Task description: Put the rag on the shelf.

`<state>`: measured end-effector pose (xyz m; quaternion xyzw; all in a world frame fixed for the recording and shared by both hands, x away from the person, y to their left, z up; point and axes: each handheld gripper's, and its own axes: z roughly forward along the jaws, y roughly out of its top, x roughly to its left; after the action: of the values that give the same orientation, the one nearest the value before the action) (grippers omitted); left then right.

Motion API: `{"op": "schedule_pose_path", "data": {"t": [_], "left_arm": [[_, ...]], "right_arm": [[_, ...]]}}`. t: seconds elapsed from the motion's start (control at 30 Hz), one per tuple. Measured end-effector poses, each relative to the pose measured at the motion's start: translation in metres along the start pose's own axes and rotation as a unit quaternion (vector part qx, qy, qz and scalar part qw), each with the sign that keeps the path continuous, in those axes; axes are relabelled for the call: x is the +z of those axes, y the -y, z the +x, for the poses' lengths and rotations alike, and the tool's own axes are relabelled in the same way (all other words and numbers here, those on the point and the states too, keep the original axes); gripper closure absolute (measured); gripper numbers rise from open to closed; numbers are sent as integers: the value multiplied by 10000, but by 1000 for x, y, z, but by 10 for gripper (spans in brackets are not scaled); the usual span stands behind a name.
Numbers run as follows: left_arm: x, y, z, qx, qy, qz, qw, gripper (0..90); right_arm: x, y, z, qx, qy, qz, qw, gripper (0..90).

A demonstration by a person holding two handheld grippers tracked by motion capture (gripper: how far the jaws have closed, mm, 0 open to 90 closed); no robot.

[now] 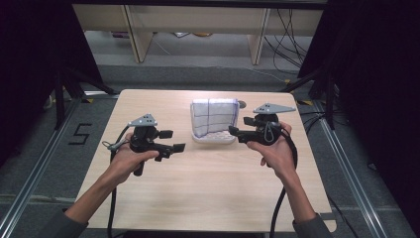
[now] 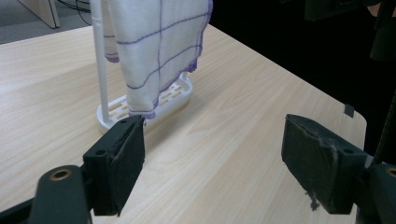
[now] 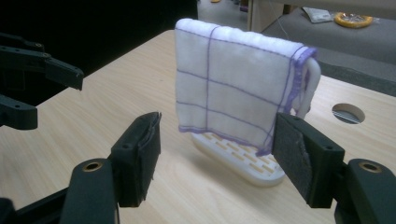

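Note:
A white towel (image 1: pixel 214 118) with purple grid lines hangs over a white rack whose slotted base (image 1: pixel 214 138) stands on the far middle of the wooden table (image 1: pixel 198 188). My left gripper (image 1: pixel 173 140) is held to the left of the rack, jaws open and empty. In the left gripper view the towel (image 2: pixel 159 46) and rack base (image 2: pixel 173 98) lie ahead of my left gripper (image 2: pixel 215 135). My right gripper (image 1: pixel 238 126) is close to the rack's right side. Seen from the right gripper (image 3: pixel 218 120), the jaws stand open, with the towel (image 3: pixel 233 93) just ahead and untouched.
A round hole (image 1: pixel 241 104) is cut in the table behind the rack, also seen as a hole (image 3: pixel 348 113) in the right gripper view. Dark curtains flank the table. Furniture legs (image 1: pixel 141 39) and cables lie on the floor beyond the far edge.

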<state>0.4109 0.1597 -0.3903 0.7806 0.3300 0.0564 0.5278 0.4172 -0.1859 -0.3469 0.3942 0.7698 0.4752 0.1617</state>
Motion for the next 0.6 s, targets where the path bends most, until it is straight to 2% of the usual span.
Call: {"op": "schedule_pose_path", "data": {"t": [0.07, 0.1, 0.13, 0.17, 0.2, 0.23, 0.27, 0.3, 0.37, 0.47, 0.57, 0.6], "left_arm": [[-1, 5, -3, 6, 1, 38, 10000, 211], [-1, 8, -5, 10, -19, 75, 10000, 210], [-1, 11, -6, 38, 10, 63, 10000, 208], [-1, 14, -6, 45, 14, 96, 9999, 208], [-1, 16, -7, 20, 28, 98, 9999, 206], [-2, 19, -7, 22, 39, 100, 9999, 204], [-2, 21, -8, -16, 20, 82, 10000, 204], [-2, 23, -8, -6, 68, 65, 10000, 203], [-3, 26, -8, -17, 95, 43, 9999, 201], [-4, 31, -9, -42, 126, 15, 9999, 198], [-6, 36, -10, 16, 109, 16, 9999, 194], [-7, 37, -11, 5, 56, 24, 10000, 193]], "right_arm": [[-1, 4, 3, -6, -42, -48, 10000, 338], [-2, 6, 5, 74, -20, -32, 10000, 337], [-2, 7, 6, 13, 9, -60, 10000, 337], [-2, 9, 7, 15, -36, -11, 10000, 336], [-2, 11, 9, 66, 20, -27, 10000, 335], [-1, 12, 8, -3, -33, -47, 10000, 335], [-2, 14, 10, 102, -2, 11, 9999, 334], [0, 16, 9, -29, -12, -26, 10000, 334], [0, 20, 11, 62, -63, 53, 9999, 334], [3, 26, 11, 11, -129, -18, 9999, 334], [4, 31, 13, 36, -67, 45, 10000, 334], [6, 33, 14, 66, -124, 23, 9999, 334]]}}
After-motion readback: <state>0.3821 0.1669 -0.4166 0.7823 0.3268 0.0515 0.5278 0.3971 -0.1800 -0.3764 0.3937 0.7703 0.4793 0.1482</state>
